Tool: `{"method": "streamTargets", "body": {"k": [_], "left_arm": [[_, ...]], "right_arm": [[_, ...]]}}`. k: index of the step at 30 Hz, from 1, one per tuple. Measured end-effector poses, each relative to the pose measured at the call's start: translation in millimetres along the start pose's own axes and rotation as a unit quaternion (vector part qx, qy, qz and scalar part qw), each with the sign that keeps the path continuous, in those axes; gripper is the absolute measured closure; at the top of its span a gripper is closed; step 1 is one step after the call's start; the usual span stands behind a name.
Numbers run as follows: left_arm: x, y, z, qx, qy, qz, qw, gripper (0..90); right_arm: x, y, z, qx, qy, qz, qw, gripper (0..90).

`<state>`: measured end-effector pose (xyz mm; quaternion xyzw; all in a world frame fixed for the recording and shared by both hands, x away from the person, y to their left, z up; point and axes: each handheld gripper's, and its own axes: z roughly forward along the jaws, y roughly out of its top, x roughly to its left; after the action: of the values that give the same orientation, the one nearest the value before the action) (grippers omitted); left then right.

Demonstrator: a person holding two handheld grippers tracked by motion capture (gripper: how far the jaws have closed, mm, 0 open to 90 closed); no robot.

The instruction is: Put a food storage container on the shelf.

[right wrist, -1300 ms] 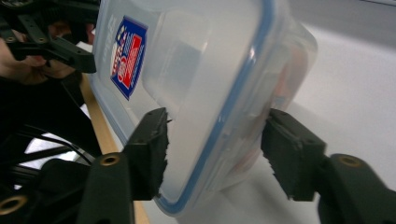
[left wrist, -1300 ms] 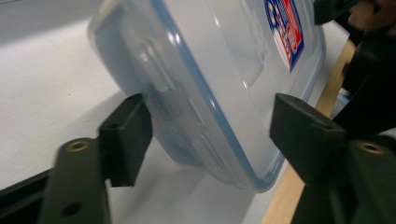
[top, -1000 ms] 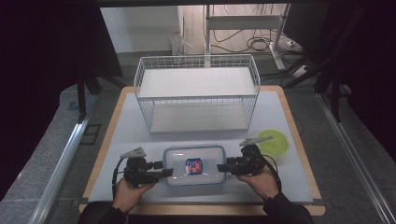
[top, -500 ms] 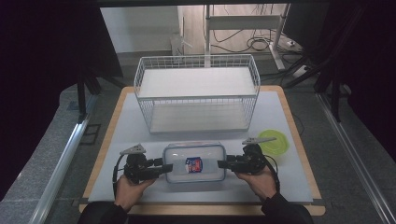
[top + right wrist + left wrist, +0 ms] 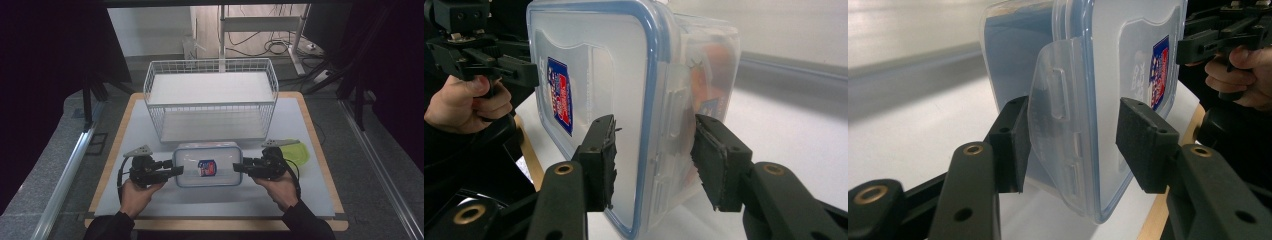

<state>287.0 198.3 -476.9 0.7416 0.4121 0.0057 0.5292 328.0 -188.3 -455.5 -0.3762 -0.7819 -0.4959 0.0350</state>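
Sitting near the counter (image 5: 320, 200)'s front edge, the clear rectangular plastic lidded box (image 5: 207, 165) with a blue seal rim looks light, stiff and slick; its end latch flaps are the natural hold. Left gripper (image 5: 176, 170) and right gripper (image 5: 237, 167) straddle those ends, fingers (image 5: 1010, 142) having just narrowed, gaps visible beside the pads, so contact isn't certain. Behind: white wire basket (image 5: 210, 100); right: yellow-green round lid (image 5: 298, 151).

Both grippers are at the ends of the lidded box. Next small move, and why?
Probably close both pairs of jaws fully onto the box ends before lifting. The left gripper straddles the end latch flap, with a gap at its lid-side pad; the right gripper straddles the other end, also not clearly pressing. The wire basket stands just behind, a likely destination.
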Motion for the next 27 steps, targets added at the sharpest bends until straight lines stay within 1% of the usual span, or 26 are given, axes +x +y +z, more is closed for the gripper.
{"method": "streamTargets", "body": {"k": [1,6,7,9,10,11,12,13,14,15,16,17,20,23,24,25,26,27], "left_arm": [[-1.3,5.7,-1.1,-0.001,0.002,0.005,1.0000,49.0],[-2.3,13.7,-2.2,0.000,0.002,0.008,1.0000,49.0],[-2.4,15.5,-2.4,-0.001,0.002,0.008,1.0000,49.0],[-2.8,20.8,-3.5,-0.001,0.003,0.008,1.0000,49.0],[-2.8,20.8,-3.5,-0.001,0.003,0.008,1.0000,49.0],[-3.5,25.8,-4.7,-0.003,0.003,0.011,0.9999,49.0],[-3.5,25.8,-4.7,-0.003,0.003,0.011,0.9999,49.1],[-4.6,30.8,-6.0,-0.004,0.004,0.014,0.9999,49.1],[-4.6,30.8,-6.0,-0.004,0.004,0.014,0.9999,49.1],[-5.9,35.4,-7.6,-0.006,0.006,0.017,0.9998,49.1],[-5.9,35.4,-7.6,-0.006,0.006,0.017,0.9998,49.1],[-7.6,41.1,-9.2,-0.008,0.008,0.019,0.9998,49.1],[-8.7,50.5,-11.3,-0.010,0.009,0.026,0.9996,49.1],[-9.9,56.7,-12.1,-0.012,0.011,0.028,0.9995,49.1],[-10.6,59.7,-12.2,-0.013,0.011,0.026,0.9995,49.1],[-10.9,62.9,-12.3,-0.015,0.012,0.026,0.9995,49.1],[-10.9,66.2,-12.3,-0.015,0.012,0.029,0.9994,49.1],[-11.4,69.3,-12.3,-0.015,0.012,0.028,0.9994,49.1]], "right_arm": [[-0.1,3.5,-1.5,-0.003,0.001,0.001,1.0000,53.2],[0.0,10.0,-4.3,-0.006,0.002,0.001,1.0000,53.1],[0.2,14.4,-5.7,-0.007,0.001,-0.001,1.0000,53.1],[0.3,18.0,-6.7,-0.008,0.000,-0.004,1.0000,53.1],[0.3,18.0,-6.7,-0.008,0.000,-0.004,1.0000,53.1],[0.7,22.2,-8.0,-0.009,0.001,-0.004,0.9999,53.1],[0.7,22.2,-8.0,-0.009,0.001,-0.004,0.9999,53.1],[0.8,27.0,-9.6,-0.012,0.001,-0.005,0.9999,53.1],[0.8,27.0,-9.6,-0.012,0.001,-0.005,0.9999,53.1],[1.0,30.8,-11.1,-0.017,0.002,-0.006,0.9998,53.0],[1.3,33.1,-12.1,-0.018,0.003,-0.006,0.9998,53.1],[1.4,35.6,-13.0,-0.019,0.003,-0.007,0.9998,53.0],[1.9,43.8,-16.1,-0.025,0.004,-0.010,0.9996,53.0],[2.1,49.8,-18.5,-0.028,0.003,-0.012,0.9995,53.0],[2.2,52.8,-19.8,-0.029,0.004,-0.012,0.9995,52.9],[1.6,58.8,-21.8,-0.031,0.003,-0.013,0.9994,52.9],[1.6,58.8,-21.8,-0.031,0.003,-0.013,0.9994,52.9],[0.6,65.0,-23.9,-0.032,0.003,-0.013,0.9994,52.9]]}}
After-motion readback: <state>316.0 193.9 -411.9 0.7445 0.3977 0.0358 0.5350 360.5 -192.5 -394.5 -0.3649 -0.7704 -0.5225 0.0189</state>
